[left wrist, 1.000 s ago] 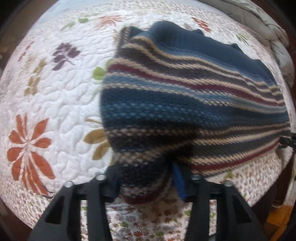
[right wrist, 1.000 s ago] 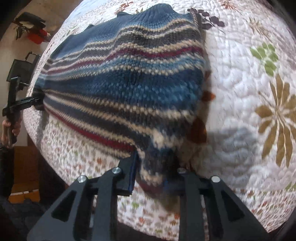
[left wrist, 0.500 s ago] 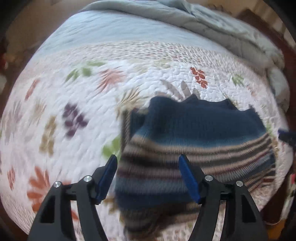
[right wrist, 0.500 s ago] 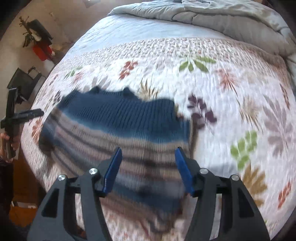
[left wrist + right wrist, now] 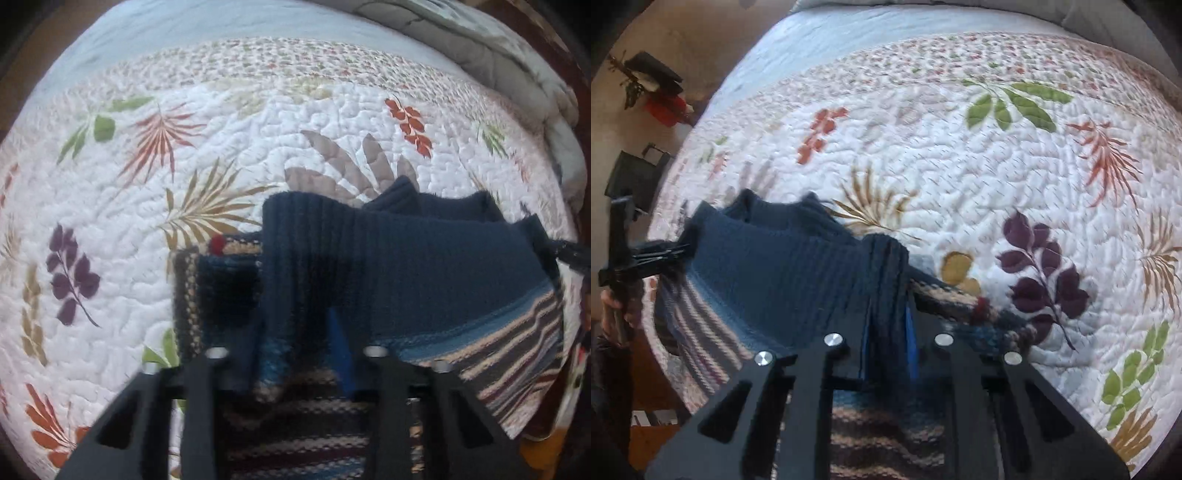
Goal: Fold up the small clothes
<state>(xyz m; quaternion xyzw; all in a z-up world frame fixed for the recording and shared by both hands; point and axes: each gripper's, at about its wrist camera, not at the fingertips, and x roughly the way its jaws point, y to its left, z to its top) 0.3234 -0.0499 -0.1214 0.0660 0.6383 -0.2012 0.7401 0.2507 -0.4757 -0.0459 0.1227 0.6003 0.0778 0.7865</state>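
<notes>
A small knitted sweater, navy at its ribbed edge with blue, beige, dark red and grey stripes, lies on a floral quilt. My left gripper is shut on the navy ribbed edge at one corner. My right gripper is shut on the navy ribbed edge at the other corner. The striped body lies under both grippers. In the right wrist view the left gripper shows at the far left, at the sweater's edge.
The white quilt with leaf prints spreads beyond the sweater. A grey duvet is bunched at the far right edge. The bed's near edge and dark objects on the floor lie to the left.
A second ago both grippers held the striped hem. Half a second ago both were open above the sweater. Now both are shut on the navy ribbed edge.
</notes>
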